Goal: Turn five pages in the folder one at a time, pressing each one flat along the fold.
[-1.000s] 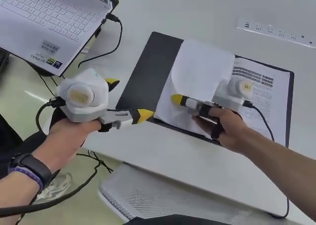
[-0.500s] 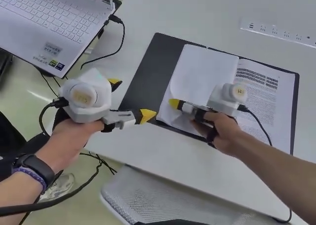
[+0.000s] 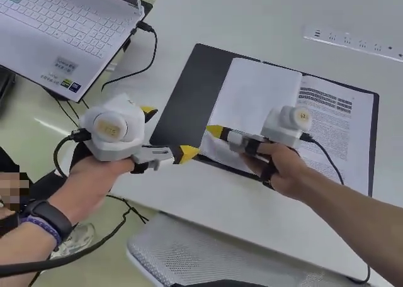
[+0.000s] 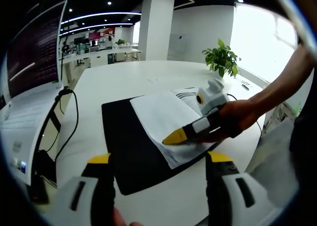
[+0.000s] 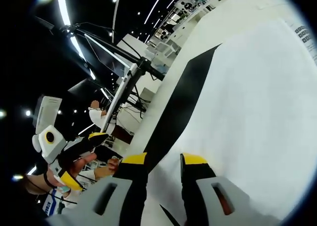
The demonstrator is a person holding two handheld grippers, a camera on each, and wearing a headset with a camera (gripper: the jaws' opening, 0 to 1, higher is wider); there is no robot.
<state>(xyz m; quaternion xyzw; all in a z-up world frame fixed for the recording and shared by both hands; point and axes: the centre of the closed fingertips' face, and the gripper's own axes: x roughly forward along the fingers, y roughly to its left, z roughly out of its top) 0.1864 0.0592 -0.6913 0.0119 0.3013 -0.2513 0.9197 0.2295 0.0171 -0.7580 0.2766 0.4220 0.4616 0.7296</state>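
Tongs number two. Off the table's (image 3: 252, 16) near-left edge, a hand holds the left gripper (image 3: 167, 131) level, its jaws wide apart and empty. To its right, the right gripper (image 3: 214, 133) lies low over the near-left corner of one white page (image 3: 258, 98), jaws almost together; whether they pinch it I cannot tell. One black folder (image 3: 189, 92) lies open on the table. One laptop (image 3: 56, 29), far left, is cut off.

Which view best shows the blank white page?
The head view: the whole white page lies in sight, the right gripper at its near edge. The left gripper view shows it foreshortened; the right gripper view, a close white stretch.
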